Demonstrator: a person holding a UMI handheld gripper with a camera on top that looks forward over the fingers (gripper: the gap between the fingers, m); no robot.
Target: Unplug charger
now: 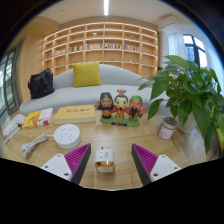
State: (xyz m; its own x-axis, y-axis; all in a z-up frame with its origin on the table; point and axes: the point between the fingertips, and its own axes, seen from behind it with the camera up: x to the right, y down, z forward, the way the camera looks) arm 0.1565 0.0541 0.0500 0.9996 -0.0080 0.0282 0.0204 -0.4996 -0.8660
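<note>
A small white charger block (104, 157) with a brownish lower part stands on the wooden table (120, 135), between my two fingers and nearer the left one. There is a gap between it and each pad. My gripper (111, 162) is open, with the left magenta pad (78, 160) and the right magenta pad (144, 160) set wide apart. I cannot see a cable or a socket attached to the charger.
A round white device (67, 135) and a white cable (33, 146) lie to the left ahead. Three figurines (120, 106) stand beyond the charger. A potted plant (183, 95) stands to the right. A sofa (85, 88) and bookshelves (100, 45) lie further back.
</note>
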